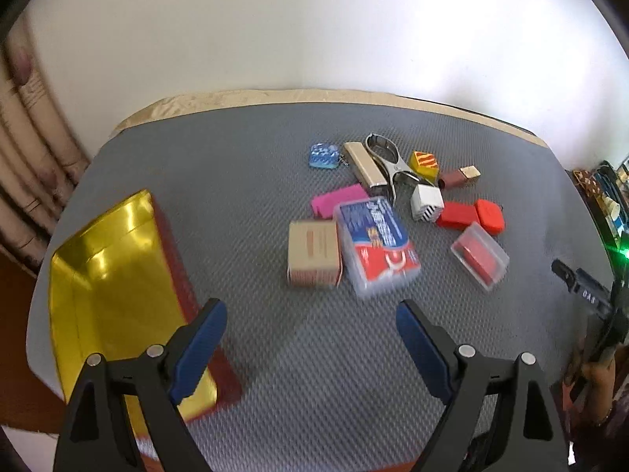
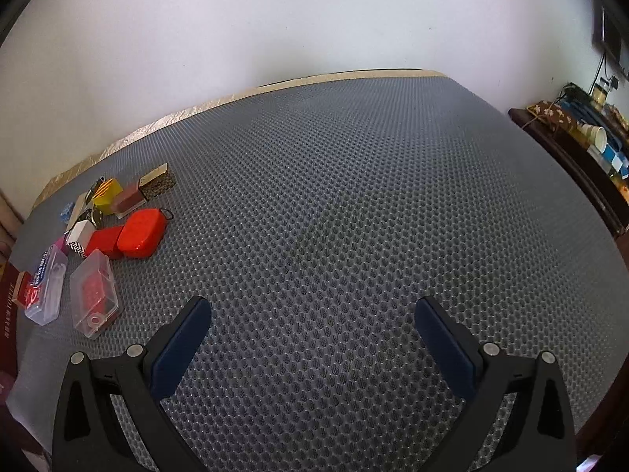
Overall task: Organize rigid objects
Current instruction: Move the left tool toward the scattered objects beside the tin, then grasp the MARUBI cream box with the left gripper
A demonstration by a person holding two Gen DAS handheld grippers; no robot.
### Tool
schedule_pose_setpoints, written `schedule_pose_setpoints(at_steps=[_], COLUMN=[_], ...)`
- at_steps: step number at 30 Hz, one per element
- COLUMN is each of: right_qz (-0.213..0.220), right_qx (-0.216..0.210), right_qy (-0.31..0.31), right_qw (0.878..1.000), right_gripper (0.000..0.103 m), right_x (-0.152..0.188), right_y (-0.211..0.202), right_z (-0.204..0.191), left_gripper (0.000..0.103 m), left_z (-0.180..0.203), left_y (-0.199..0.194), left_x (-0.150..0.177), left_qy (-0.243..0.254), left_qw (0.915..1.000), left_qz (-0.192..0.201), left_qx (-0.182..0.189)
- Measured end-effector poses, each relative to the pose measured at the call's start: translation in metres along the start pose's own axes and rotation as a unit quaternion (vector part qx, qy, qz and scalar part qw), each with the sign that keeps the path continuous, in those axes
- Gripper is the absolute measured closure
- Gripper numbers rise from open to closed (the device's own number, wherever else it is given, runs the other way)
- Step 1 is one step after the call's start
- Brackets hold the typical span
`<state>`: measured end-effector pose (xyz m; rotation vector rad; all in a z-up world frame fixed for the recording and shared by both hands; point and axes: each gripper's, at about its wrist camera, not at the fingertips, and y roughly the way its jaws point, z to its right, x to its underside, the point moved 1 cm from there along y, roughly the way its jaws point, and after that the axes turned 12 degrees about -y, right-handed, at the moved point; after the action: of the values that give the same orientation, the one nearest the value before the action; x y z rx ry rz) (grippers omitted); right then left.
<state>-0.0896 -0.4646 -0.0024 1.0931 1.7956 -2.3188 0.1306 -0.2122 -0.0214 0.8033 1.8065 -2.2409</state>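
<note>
Clutter sits heaped on the grey mat; the gold tray holds nothing. Left gripper and right gripper hover, jaws spread, empty. Sorting looks unstarted.

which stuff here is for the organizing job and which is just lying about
For the job:
gold tray
tan box
floss case
pink block
red cases
clear box
metal clip
left gripper

Lying about:
paper cup
side shelf
curtain
</note>
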Motion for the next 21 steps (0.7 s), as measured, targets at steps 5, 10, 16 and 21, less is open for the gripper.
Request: schedule_pose_setpoints(at_steps=[5, 10, 16, 21], right_qz=[-0.011, -0.015, -0.017, -0.017], right_qx=[-0.006, -0.006, -0.004, -0.004], right_qy=[0.004, 0.001, 0.001, 0.001], right_qw=[1.000, 1.000, 1.000, 1.000], right_gripper=[0.000, 0.000, 0.000, 0.000], right_x=[0.000, -0.001, -0.002, -0.002], right_y=[0.005, 0.007, 0.011, 0.012], right_z=[-0.002, -0.003, -0.006, -0.004], left_gripper=[0.013, 0.013, 0.013, 0.013], left_z=[-0.003, -0.010, -0.014, -0.014], left_y=[0.024, 0.043, 0.058, 0.068], left_x=[-0.022, -0.033, -0.032, -0.033], left_qy=[0.007, -0.008, -0.018, -0.011], left_qw=[0.9998, 0.9981, 0.9964, 0.9973], left_qz=[-0.021, -0.059, -0.079, -0.071], left_qx=[0.001, 0.017, 0.026, 0.016])
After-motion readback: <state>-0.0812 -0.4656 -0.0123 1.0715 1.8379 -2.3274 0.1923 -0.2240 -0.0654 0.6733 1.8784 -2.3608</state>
